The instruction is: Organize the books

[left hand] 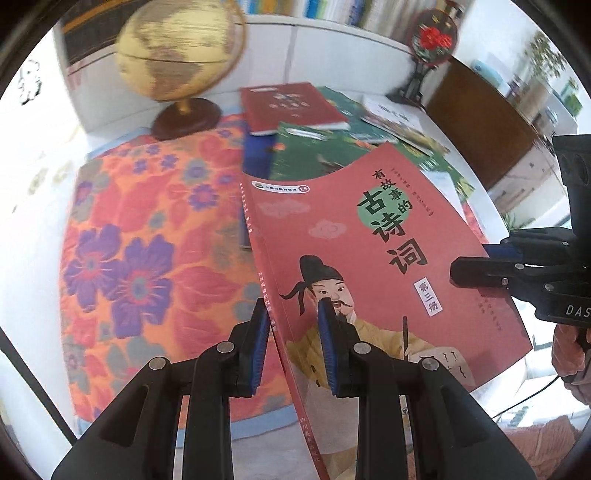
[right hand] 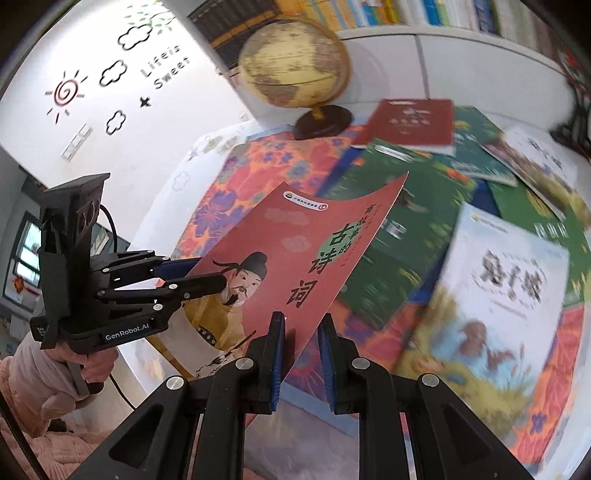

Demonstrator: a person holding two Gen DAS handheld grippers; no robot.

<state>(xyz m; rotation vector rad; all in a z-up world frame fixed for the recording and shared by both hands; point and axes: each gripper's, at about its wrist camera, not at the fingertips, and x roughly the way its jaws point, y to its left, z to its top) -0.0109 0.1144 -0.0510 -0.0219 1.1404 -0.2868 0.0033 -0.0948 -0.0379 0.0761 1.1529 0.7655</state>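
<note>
A thin red poetry book [left hand: 369, 240] with a robed man drawn on its cover hangs tilted above the table, also in the right wrist view [right hand: 295, 236]. My left gripper [left hand: 291, 314] is shut on it at the spine edge, one blue pad on each side. From the right wrist view the left gripper [right hand: 207, 273] clamps the book's left side. My right gripper [right hand: 301, 325] is shut on the opposite edge and enters the left wrist view from the right [left hand: 476, 262]. Other books lie scattered beyond: a dark red book [right hand: 410, 122], green books [right hand: 399, 229] and a pale picture book [right hand: 498, 295].
A floral orange cloth [left hand: 147, 240] covers the table. A globe [left hand: 177, 51] on a dark base stands at the back left. A round ornament with red flowers [left hand: 432, 40] stands at the back right, a wooden cabinet [left hand: 480, 122] beside it. Shelves of books [right hand: 406, 11] line the wall.
</note>
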